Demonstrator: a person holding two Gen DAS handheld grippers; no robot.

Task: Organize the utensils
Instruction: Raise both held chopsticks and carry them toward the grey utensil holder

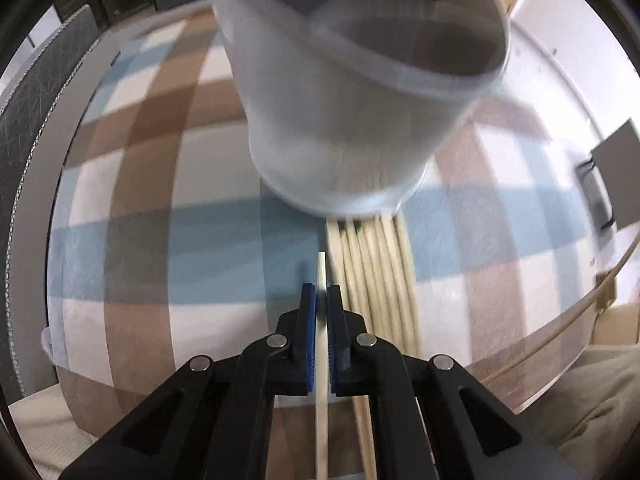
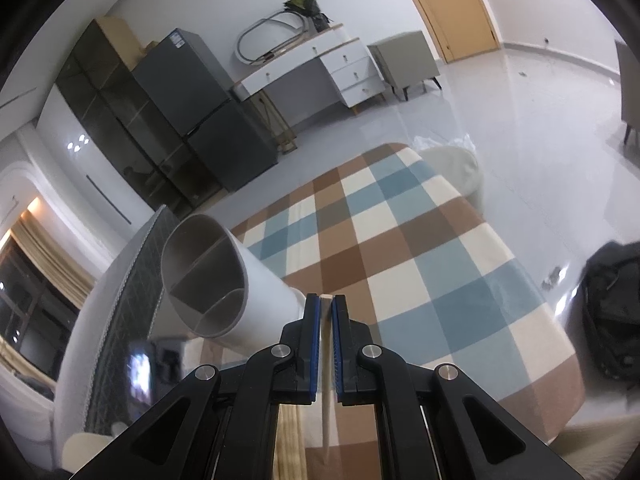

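Right, left tool (image 1: 321, 300) is clenched on a single pale chopstick (image 1: 321, 276), its tip poking up past the blue pads at lower centre of the left wrist view. Just right of it lies a bundle of chopsticks (image 1: 372, 264) on the checked cloth (image 1: 132, 208), running up to the blurred white holder (image 1: 340, 120) that fills the upper centre. Right tool (image 2: 326, 308) is clamped on another chopstick (image 2: 326, 360), with the divided holder (image 2: 224, 280) at middle left of its view, tipped over, mouth facing the camera. Counter (image 2: 540, 384) edge curves off at lower right.

Risks: the thin stick could pivot or slip in the pads. The tilted holder might roll if nudged. Missing the mouth or hitting the divider would drop the stick.
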